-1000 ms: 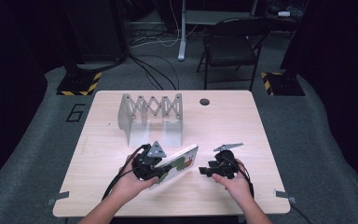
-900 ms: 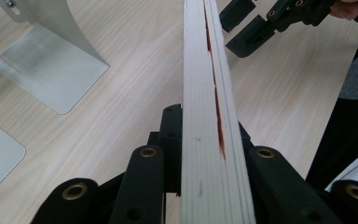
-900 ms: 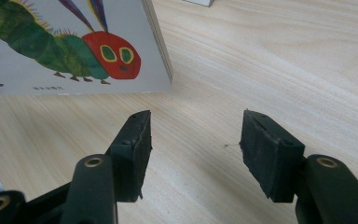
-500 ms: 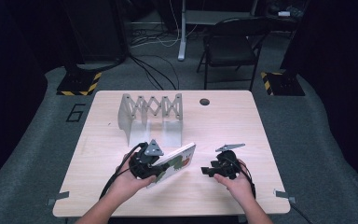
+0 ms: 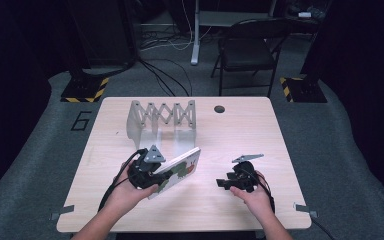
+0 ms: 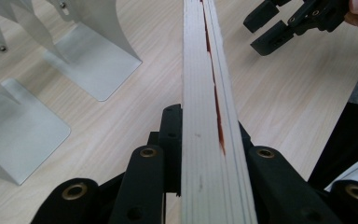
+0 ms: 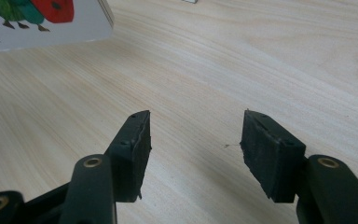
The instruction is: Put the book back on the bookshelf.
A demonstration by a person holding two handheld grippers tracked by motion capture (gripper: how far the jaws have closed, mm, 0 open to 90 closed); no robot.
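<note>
Between the black jaws of the left gripper (image 5: 156, 176), a picture book (image 5: 177, 171) is clamped by its edge, its pale stacked board pages and a thin red line running straight up the left gripper view between the two pads. From the high view, the book is held tilted, raised off the desk (image 5: 260, 125), its white cover with a green and red caterpillar drawing facing up and toward the person's right. The person's left hand (image 5: 127, 192) wraps the gripper body from below, a grey three-cornered plate riding on top.

Apart to the right, the right gripper (image 5: 222, 183) points toward the book with nothing in it; the right gripper view shows its two padded jaws standing apart over bare light wood, with a corner of the book's cover at the upper left of that view. The right hand (image 5: 252, 192) holds it low over the desk, near the front edge.

Farther back on the desk, behind the left gripper, stands a grey metal expanding book rack (image 5: 161, 116) with scissor links and flat end plates, its feet seen close in the left gripper view. A small dark round grommet hole (image 5: 219, 109) sits in the desk to the right of the rack. Beyond the desk, a folding chair (image 5: 245, 50) stands on the grey floor.
</note>
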